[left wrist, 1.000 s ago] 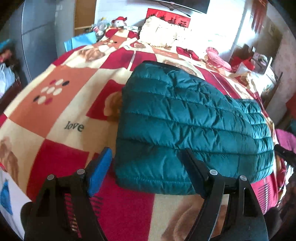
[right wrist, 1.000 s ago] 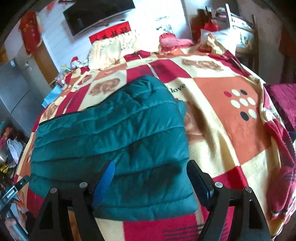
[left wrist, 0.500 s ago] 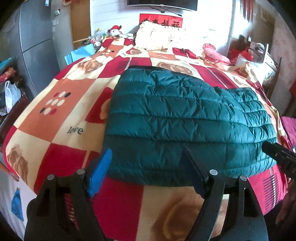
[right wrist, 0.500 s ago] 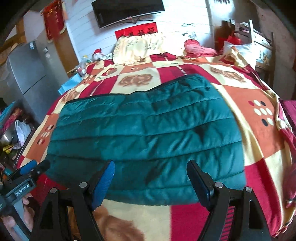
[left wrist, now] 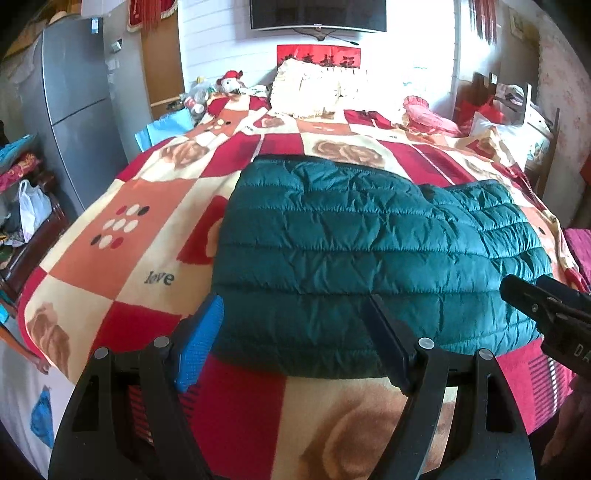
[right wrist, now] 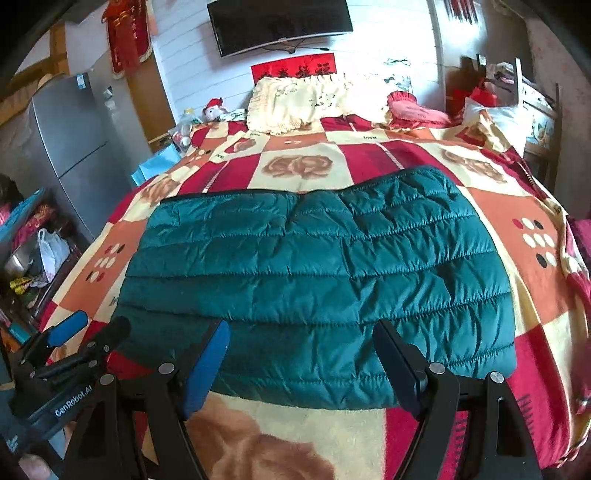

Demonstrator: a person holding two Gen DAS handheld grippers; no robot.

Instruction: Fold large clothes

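A teal quilted down jacket (left wrist: 369,251) (right wrist: 314,277) lies folded into a wide rectangle on the patchwork blanket (left wrist: 122,236) (right wrist: 517,221) of the bed. My left gripper (left wrist: 295,332) hangs open above the jacket's near left edge, with nothing between its fingers. My right gripper (right wrist: 301,350) is open too, held over the jacket's near edge and apart from it. The right gripper's tip (left wrist: 543,306) shows at the right rim of the left wrist view. The left gripper (right wrist: 88,332) shows at the lower left of the right wrist view.
A cream pillow (left wrist: 314,92) and a pink cushion (left wrist: 428,114) lie at the head of the bed. A grey fridge (left wrist: 74,103) and cluttered shelves (right wrist: 26,258) stand on the left. A chair with clothes (right wrist: 517,99) stands at the far right. A TV (right wrist: 277,22) hangs on the wall.
Both grippers have pulled back toward the foot of the bed and rolled level, so the whole folded jacket shows. The jacket has not moved.
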